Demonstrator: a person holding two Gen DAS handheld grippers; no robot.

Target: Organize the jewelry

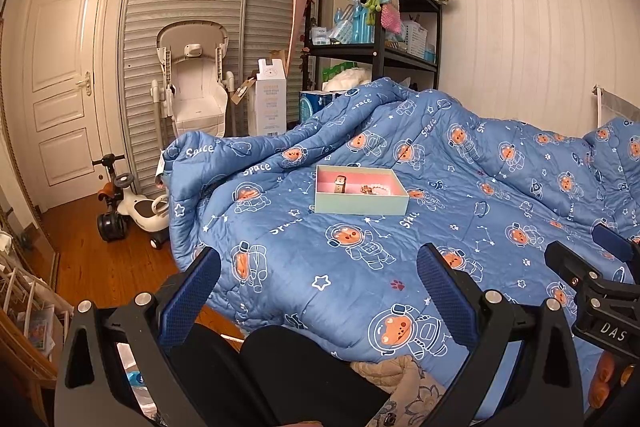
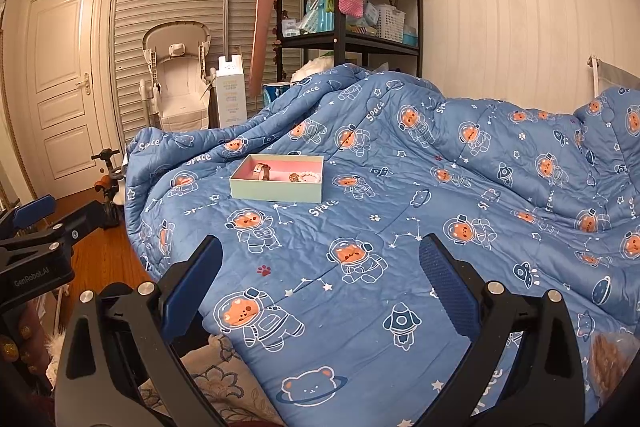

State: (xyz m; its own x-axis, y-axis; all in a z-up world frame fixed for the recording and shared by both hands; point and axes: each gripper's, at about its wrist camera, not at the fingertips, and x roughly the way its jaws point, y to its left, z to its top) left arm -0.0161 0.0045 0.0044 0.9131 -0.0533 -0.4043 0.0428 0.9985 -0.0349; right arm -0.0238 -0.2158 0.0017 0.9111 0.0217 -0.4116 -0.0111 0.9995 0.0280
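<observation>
1. Left wrist view: the left tongs [image 1: 318,281] stand wide, with nothing between the blue pads, low over the near edge of the bed [image 1: 500,155].
2. Right wrist view: the right tongs [image 2: 320,267] are just as wide and just as empty, at about the same height.
3. One box [image 1: 360,205] sits on the blue quilt, well ahead of both tongs and up the slope of the bed. It is open, pale green outside and pink inside.
4. From the left tongs the box lies almost straight ahead, a touch right of centre. From the right tongs the box [image 2: 275,189] lies ahead and to the left.
5. Its long axis runs across both views, left to right, so a long wall faces the tongs.
6. Neither arm looks clearly nearer; the left one is better lined up, so I judge it the likelier to reach in first.
7. Inside, counted: one watch [image 1: 341,183] with a brown strap toward the left end, and a small cluster [image 1: 374,190] toward the right end, probably a gold piece beside a pale bead bracelet, though it is too small to count for sure.
8. No jewelry shows loose on the quilt, so the coming move turns on a forward reach into the box.
</observation>
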